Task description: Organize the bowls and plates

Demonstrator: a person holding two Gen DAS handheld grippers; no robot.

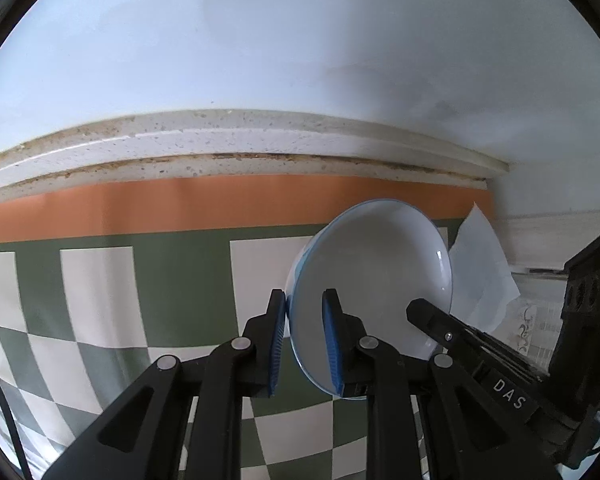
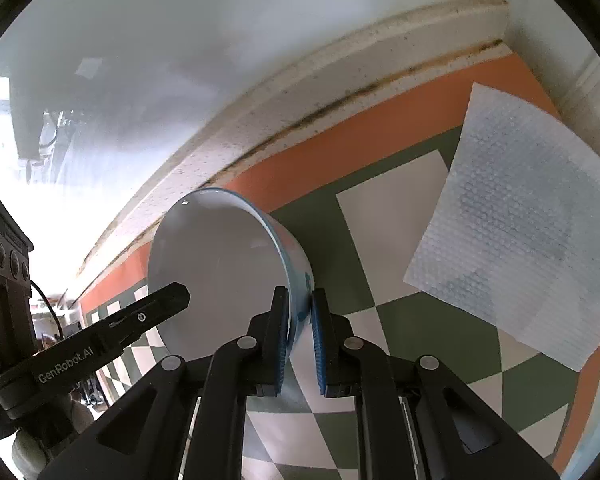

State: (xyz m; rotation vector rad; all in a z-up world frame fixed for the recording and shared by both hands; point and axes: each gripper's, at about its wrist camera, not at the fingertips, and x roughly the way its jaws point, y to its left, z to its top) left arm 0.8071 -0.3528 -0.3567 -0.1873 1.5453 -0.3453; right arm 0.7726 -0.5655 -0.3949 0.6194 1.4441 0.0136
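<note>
Both tools grip one white bowl (image 1: pixel 370 280) with a thin blue rim, held tilted on its side above the surface, its hollow turned toward the cameras. The left tool (image 1: pixel 306 344) is closed almost fully on the bowl's left rim, one blue pad inside and one outside the wall. The right tool (image 2: pixel 300 340) is closed the same way on the bowl's (image 2: pixel 220 264) right rim. Only the left wrist view shows the right tool side-on, its black finger lettered "DAS" reaching into the bowl from the right; only the right wrist view shows the left tool side-on at the left, marked "GenRobot.AI". The right wrist view alone shows the whole white paper towel (image 2: pixel 516 224), lying flat on the mat to the right of the bowl; in the left view only part of it (image 1: pixel 482 276) peeks out behind the bowl. The surface carries a green-and-white checked mat (image 1: pixel 148 280) with an orange border at its far edge, ending at a stained speckled ledge (image 1: pixel 228 140) below a pale wall (image 1: pixel 260 40).
</note>
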